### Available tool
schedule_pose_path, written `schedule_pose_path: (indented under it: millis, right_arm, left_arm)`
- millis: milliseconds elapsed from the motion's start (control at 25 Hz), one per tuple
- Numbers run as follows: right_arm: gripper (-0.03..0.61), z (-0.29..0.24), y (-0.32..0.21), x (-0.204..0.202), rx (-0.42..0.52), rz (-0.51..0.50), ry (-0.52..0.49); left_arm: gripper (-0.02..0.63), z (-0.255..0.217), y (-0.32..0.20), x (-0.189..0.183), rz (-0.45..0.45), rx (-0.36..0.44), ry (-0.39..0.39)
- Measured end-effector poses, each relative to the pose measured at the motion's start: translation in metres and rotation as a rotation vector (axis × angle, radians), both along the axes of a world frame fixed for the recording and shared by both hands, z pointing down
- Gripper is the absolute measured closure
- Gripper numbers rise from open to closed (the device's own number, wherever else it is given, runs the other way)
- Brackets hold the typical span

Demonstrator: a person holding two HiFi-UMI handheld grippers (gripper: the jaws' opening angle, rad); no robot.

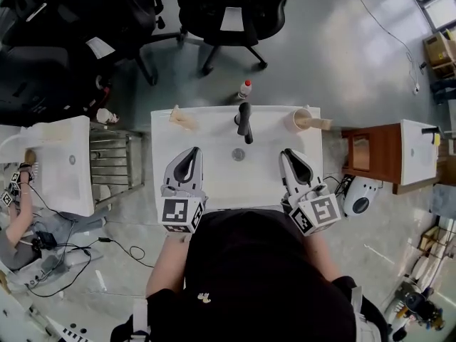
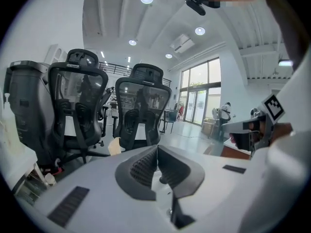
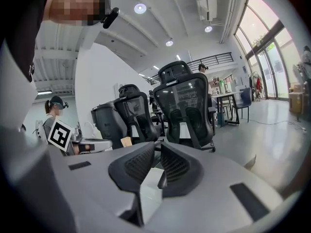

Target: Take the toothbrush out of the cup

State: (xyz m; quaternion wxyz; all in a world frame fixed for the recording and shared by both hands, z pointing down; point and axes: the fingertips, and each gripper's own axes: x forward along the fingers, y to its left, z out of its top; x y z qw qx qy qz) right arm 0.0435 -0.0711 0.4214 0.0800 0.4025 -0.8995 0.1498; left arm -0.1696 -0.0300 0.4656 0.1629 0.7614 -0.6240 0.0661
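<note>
dark shirt [image 1: 263, 276] of the person fills the bottom of the head view. just beyond it both tools are held over the near half of a white sink [image 1: 214, 187], side by side and well apart. left gripper [image 1: 191, 152] has its jaws pressed together with nothing between them. right gripper [image 1: 289, 154] is closed too, also empty, with only a sliver of a gap in its own view. neither touches the cup [image 1: 301, 119], which stands at the sink's far right corner, beyond the right gripper. toothbrush [image 1: 319, 124] sits in the cup, its wooden handle sticking out to the right over the sink's edge. black faucet [image 1: 244, 120] stands at the middle of the far rim, with the drain [image 1: 238, 154] in front of it. white bottle [image 1: 244, 90] with a red cap stands on the floor behind, near black office chairs [image 1: 228, 13].
</note>
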Motion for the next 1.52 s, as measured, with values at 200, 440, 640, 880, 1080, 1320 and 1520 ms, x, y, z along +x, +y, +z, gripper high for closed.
schedule_pose_path:
  millis: [200,440,640,880,1080,1320,1520]
  right_arm:
    - [0.522,0.002,-0.003,0.009,-0.012,-0.001,0.030]
    - [0.522,0.006,-0.001,0.021,-0.027,0.039,0.062]
    - [0.522,0.008,0.005,0.032,-0.040,0.084,0.090]
    - [0.522,0.007,0.013,0.047,-0.044,0.150,0.124]
    - [0.522,0.008,0.021,0.058,-0.046,0.206,0.139]
    - [0.522,0.008,0.029,0.062,-0.048,0.240,0.150]
    - [0.522,0.008,0.037,0.073,-0.048,0.279,0.156]
  left_arm:
    - [0.591,0.016,-0.005,-0.020,-0.077,-0.016,-0.007]
    - [0.589,0.039,-0.014,-0.045,-0.143,-0.053,-0.016]
    - [0.588,0.058,-0.024,-0.061,-0.179,-0.076,-0.011]
    - [0.527,0.082,-0.038,-0.074,-0.186,-0.118,-0.024]
    - [0.478,0.097,-0.050,-0.082,-0.181,-0.132,-0.026]
    - [0.471,0.104,-0.062,-0.085,-0.157,-0.135,-0.026]
    - [0.472,0.107,-0.069,-0.084,-0.143,-0.130,-0.038]
